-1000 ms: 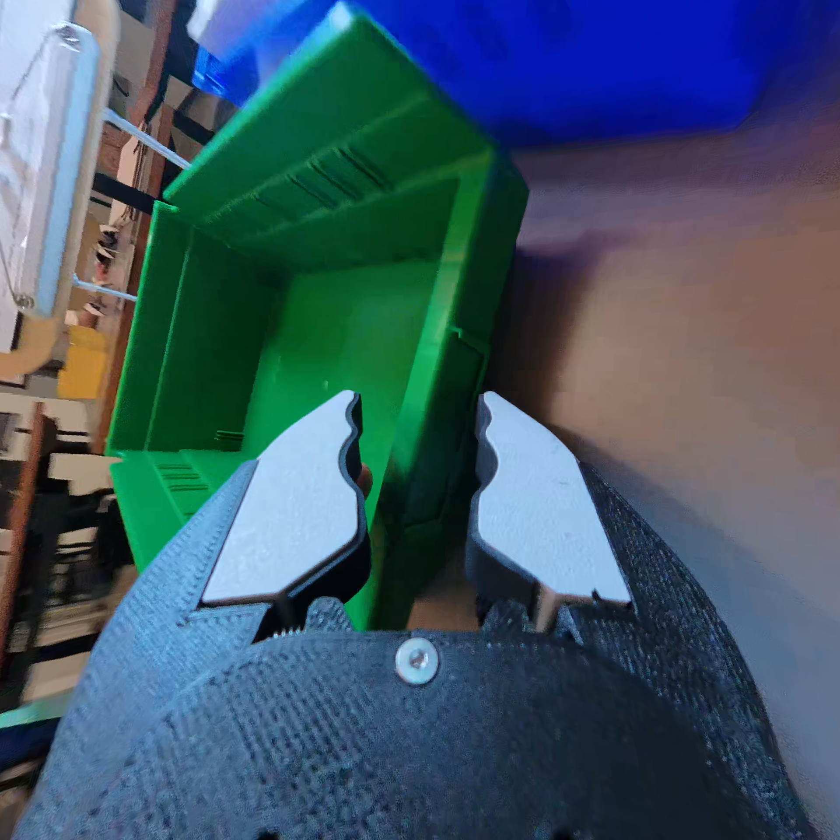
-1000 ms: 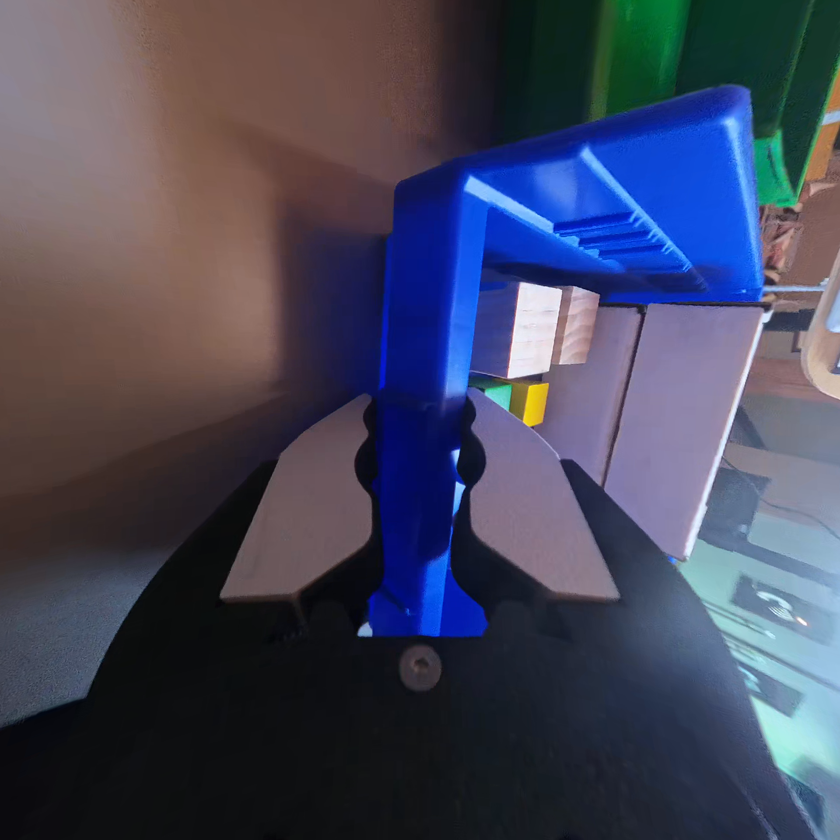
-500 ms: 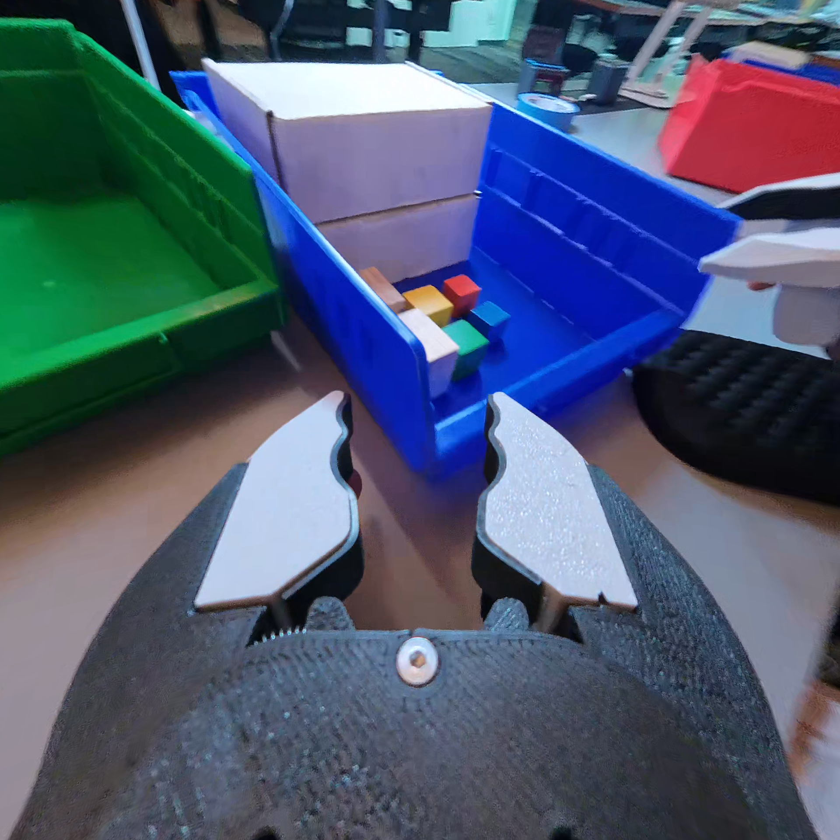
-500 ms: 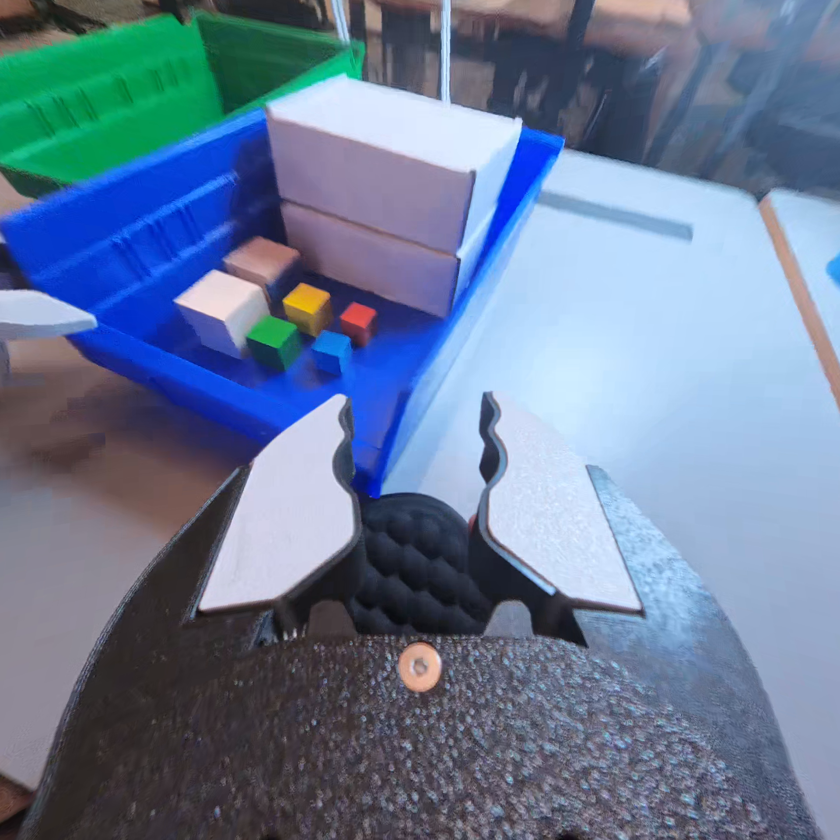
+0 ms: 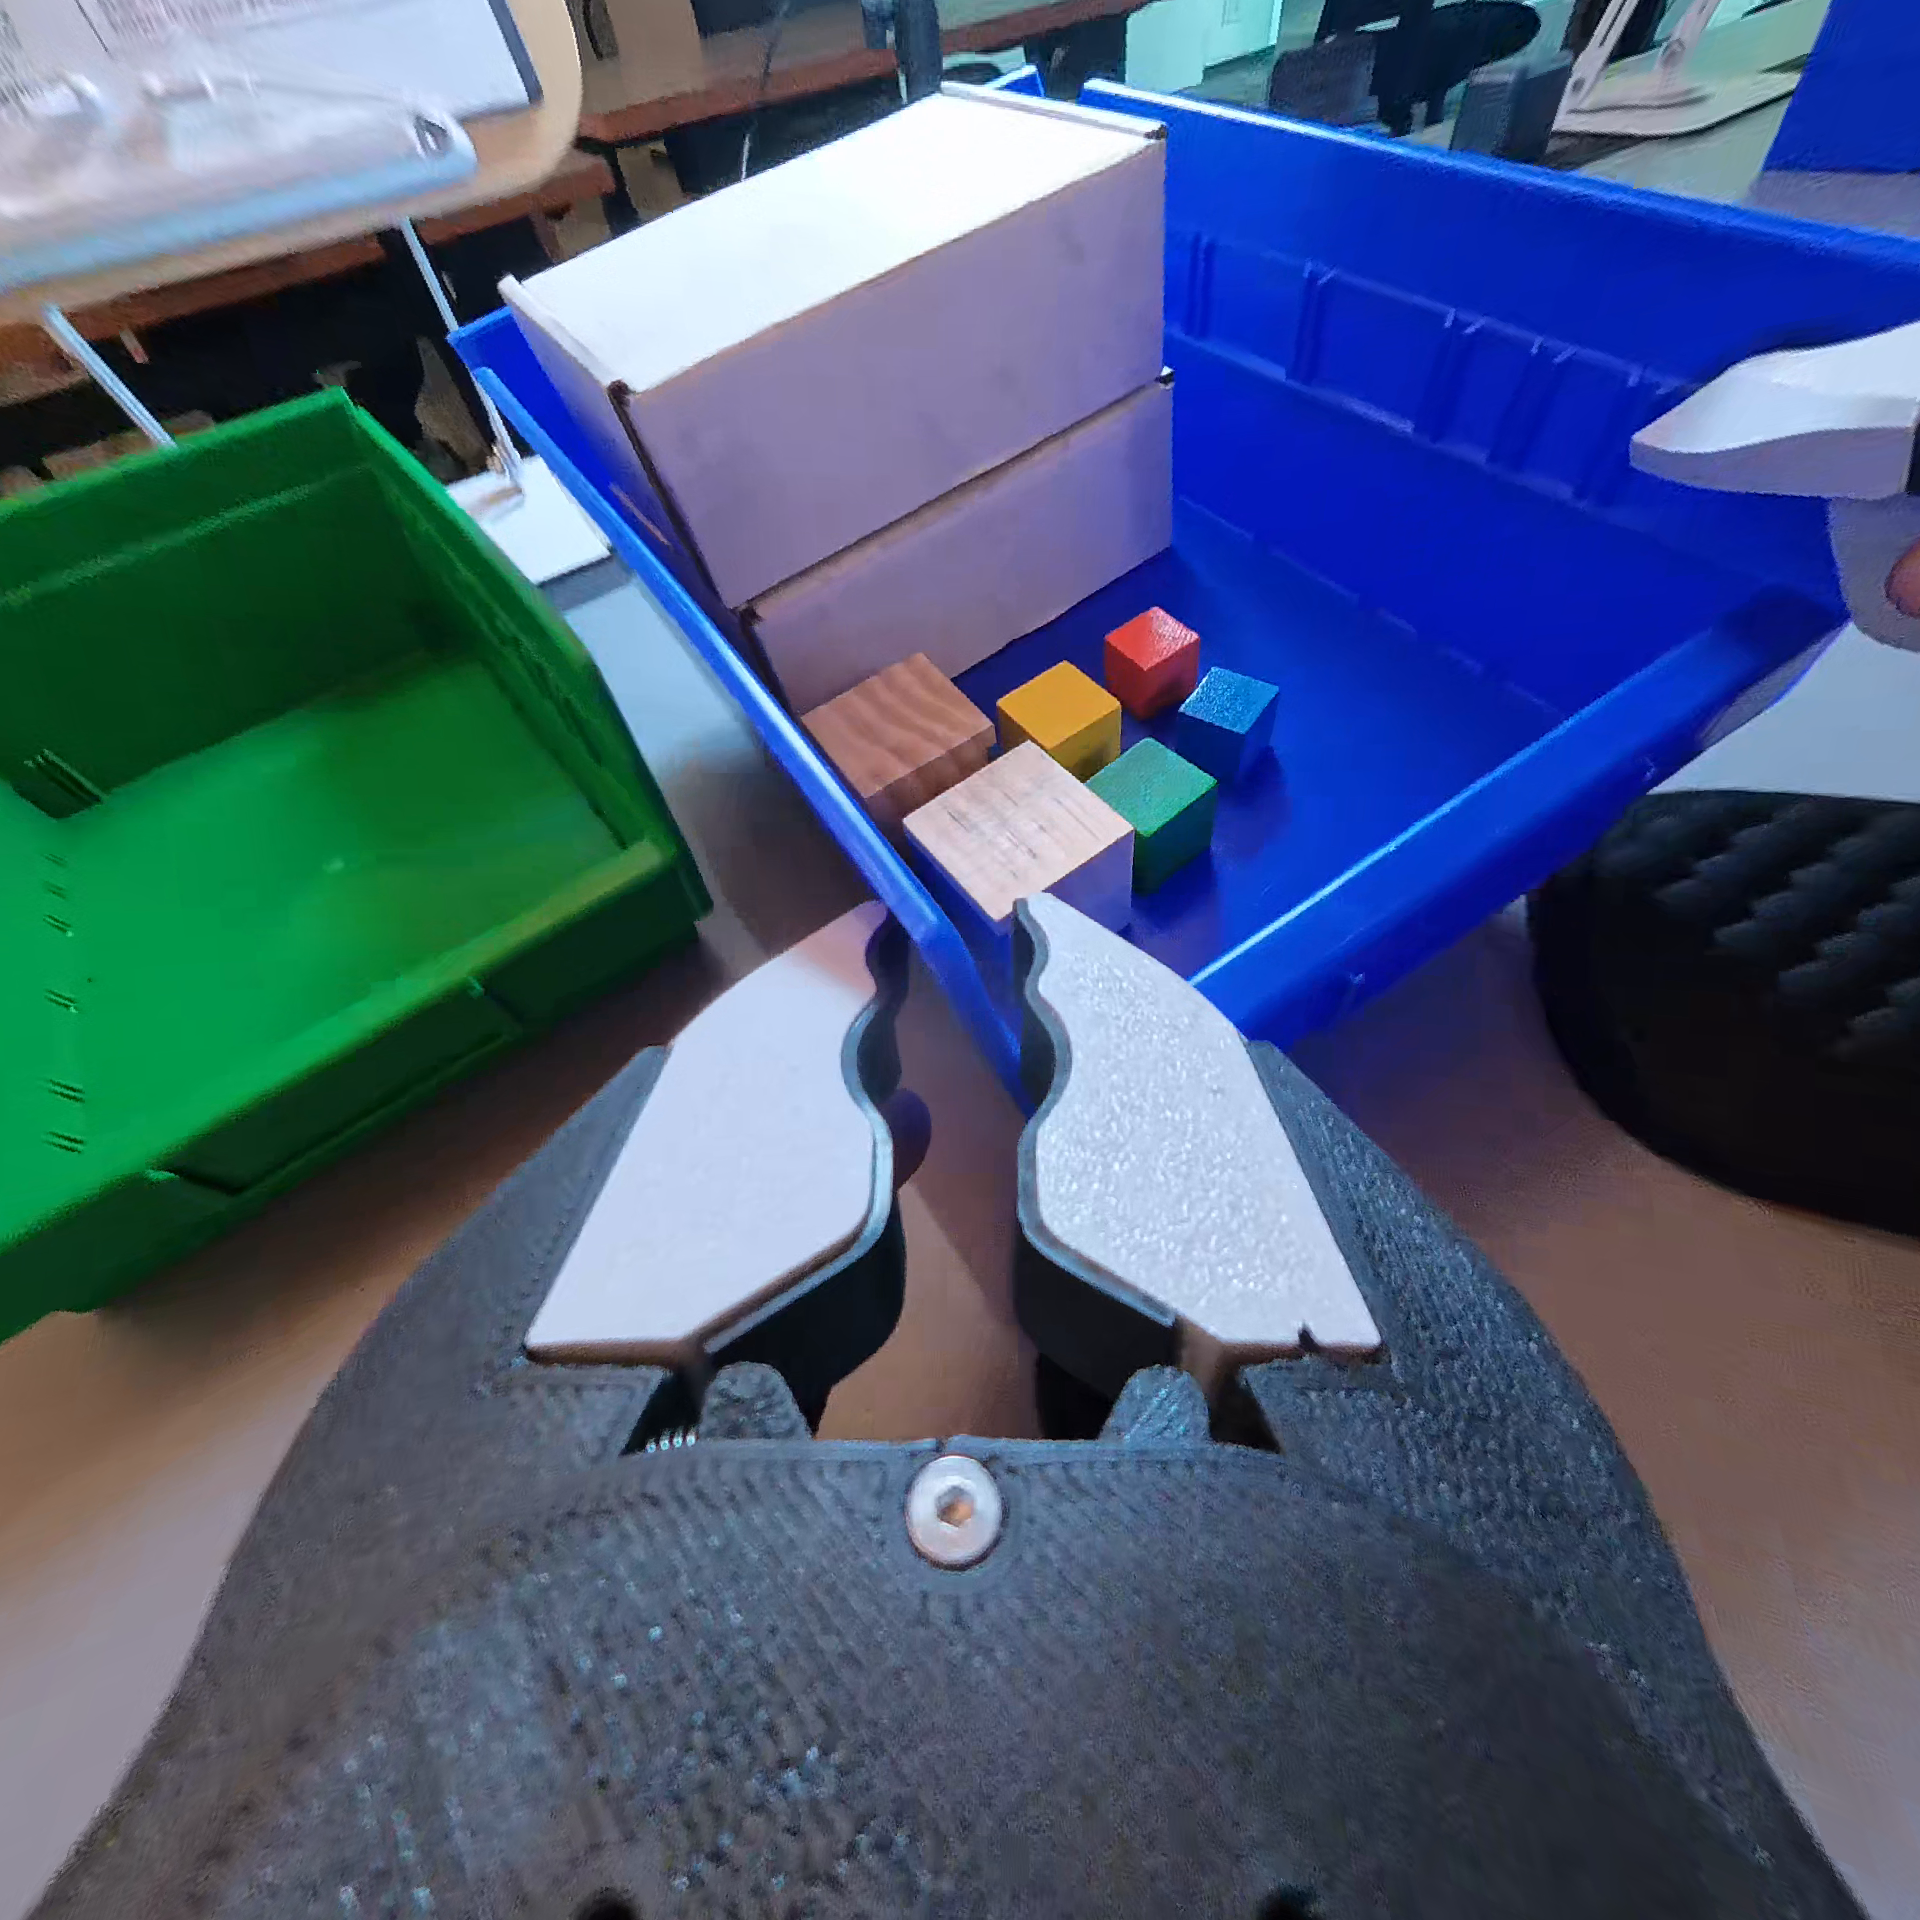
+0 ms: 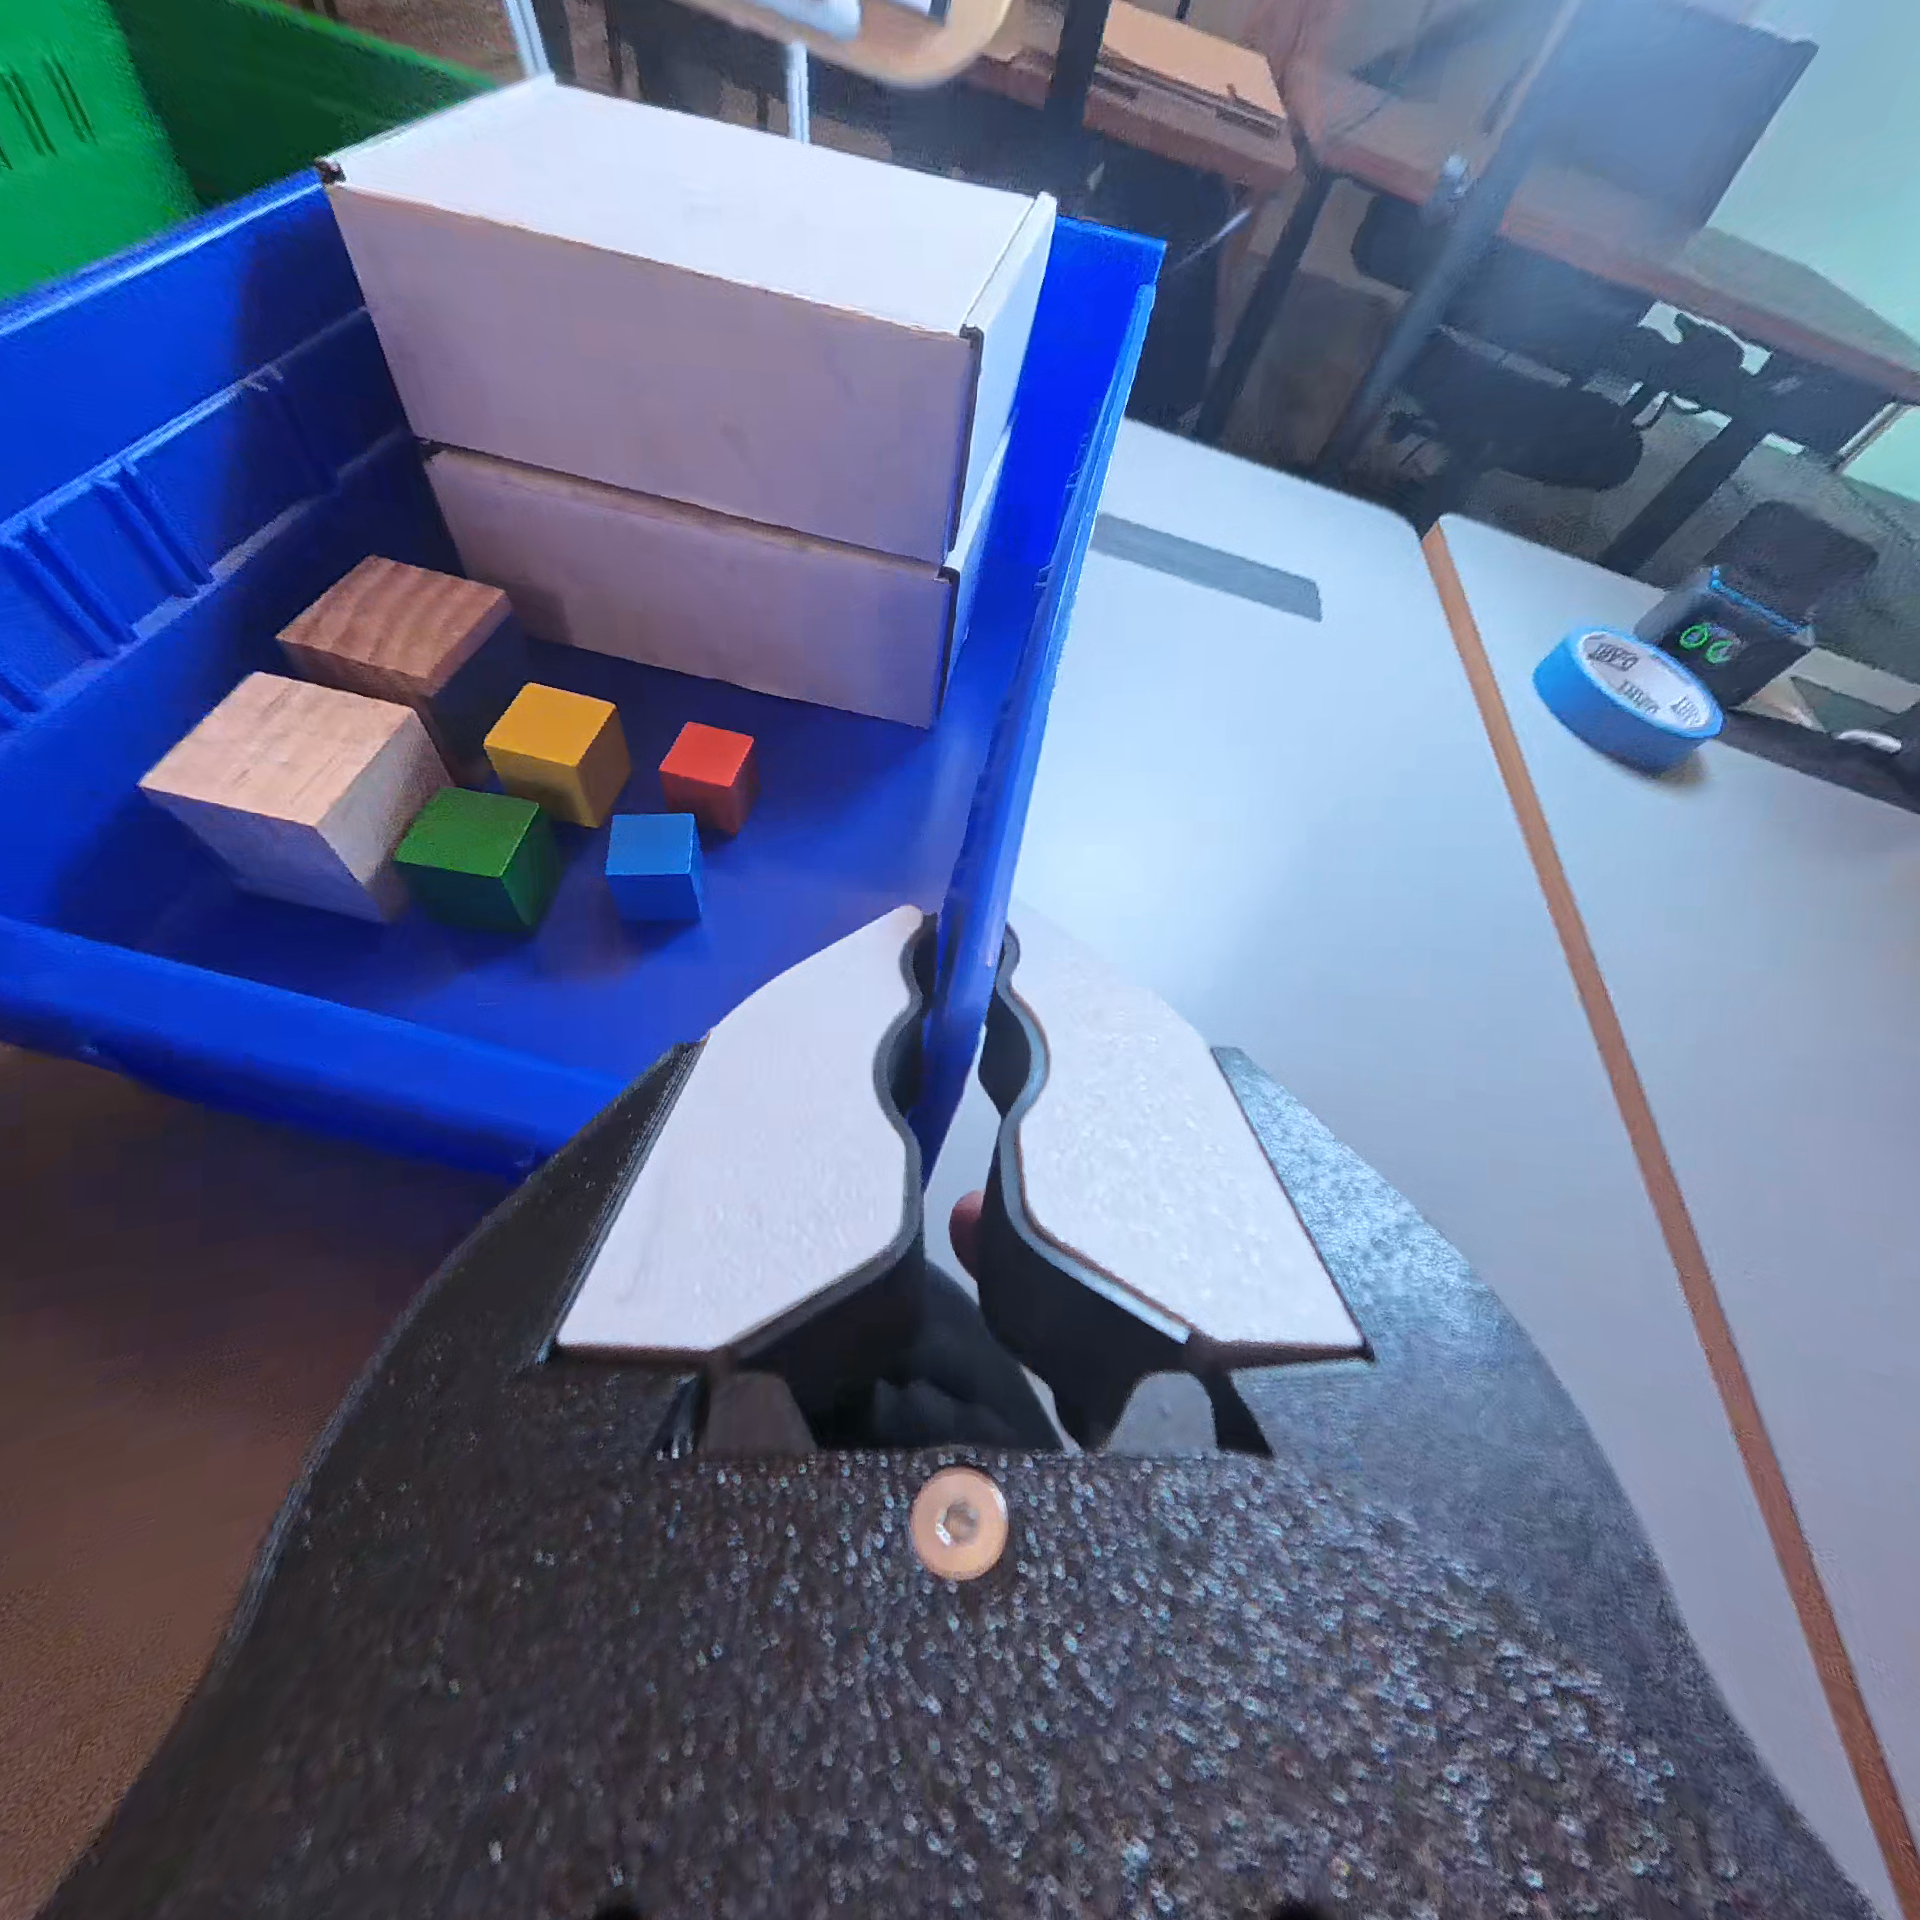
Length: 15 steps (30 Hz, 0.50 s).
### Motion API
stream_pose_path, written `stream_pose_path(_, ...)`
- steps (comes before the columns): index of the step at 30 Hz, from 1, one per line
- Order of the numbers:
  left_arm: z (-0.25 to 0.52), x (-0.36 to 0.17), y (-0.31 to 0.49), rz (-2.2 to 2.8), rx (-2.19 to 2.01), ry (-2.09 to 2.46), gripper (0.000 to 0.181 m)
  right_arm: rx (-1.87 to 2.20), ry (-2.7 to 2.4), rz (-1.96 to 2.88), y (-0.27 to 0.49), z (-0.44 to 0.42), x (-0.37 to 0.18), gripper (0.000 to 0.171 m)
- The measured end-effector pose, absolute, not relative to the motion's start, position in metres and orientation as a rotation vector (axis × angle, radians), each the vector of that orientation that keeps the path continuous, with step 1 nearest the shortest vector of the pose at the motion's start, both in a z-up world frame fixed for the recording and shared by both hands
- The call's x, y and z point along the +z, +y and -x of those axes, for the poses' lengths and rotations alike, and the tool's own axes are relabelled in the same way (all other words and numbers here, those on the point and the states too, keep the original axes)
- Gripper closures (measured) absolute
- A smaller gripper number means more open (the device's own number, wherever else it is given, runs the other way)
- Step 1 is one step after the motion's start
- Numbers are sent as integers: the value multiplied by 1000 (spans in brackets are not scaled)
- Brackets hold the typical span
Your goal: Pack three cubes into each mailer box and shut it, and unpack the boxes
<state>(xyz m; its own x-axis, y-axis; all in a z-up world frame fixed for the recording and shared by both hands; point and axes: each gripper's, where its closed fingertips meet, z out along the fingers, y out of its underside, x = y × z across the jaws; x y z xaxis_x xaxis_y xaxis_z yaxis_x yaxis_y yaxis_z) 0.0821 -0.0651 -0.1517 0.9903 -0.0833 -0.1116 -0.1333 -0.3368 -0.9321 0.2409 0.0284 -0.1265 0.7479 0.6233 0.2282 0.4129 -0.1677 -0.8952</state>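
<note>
The two white mailer boxes (image 5: 862, 343) (image 6: 675, 343) sat closed and stacked one on the other at the far end of a blue bin (image 5: 1455, 343) (image 6: 156, 343), the upper one (image 6: 665, 312) slightly offset over the lower one (image 6: 707, 613). Their cardboard was plain and matte, with faint scuffs and visible fold seams at the corners. On the bin floor in front of them lay six cubes: a dark wooden cube (image 5: 899, 732) (image 6: 400, 634) against the lower box, a paler wooden cube (image 5: 1023, 831) (image 6: 296, 784) just beside it, and four smaller painted ones, namely a yellow cube (image 5: 1060, 717) (image 6: 561, 748), a red cube (image 5: 1151, 660) (image 6: 709, 774), a blue cube (image 5: 1228, 717) (image 6: 655, 862) and a green cube (image 5: 1158, 810) (image 6: 478, 857) (the green one touched the pale wooden cube).

The left gripper (image 5: 953, 920) stood with its jaws narrowly parted astride the bin's near left wall; whether the pads actually pressed it could not be told. The right gripper (image 6: 966, 930) (image 5: 1787, 426) straddled the bin's right wall with only a slim gap either side, and contact there was likewise unclear.

A green bin (image 5: 312, 831) (image 6: 94, 114) sat on the brown table (image 5: 1714, 1455) to the left of the blue one, well apart from the boxes. A black textured pad (image 5: 1745, 997) lay near the blue bin's front right corner. A roll of blue tape (image 6: 1626, 696) rested on a neighbouring grey table.
</note>
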Motion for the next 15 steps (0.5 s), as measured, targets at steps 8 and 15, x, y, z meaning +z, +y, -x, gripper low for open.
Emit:
stream_pose_path(8,-30,-51,-97,1868,180,100,166,444,-824,1703,2,-183,-41,162)
stream_pose_path(15,80,-8,-171,1811,396,-127,169,664,-986,1580,-45,-50,-12,161)
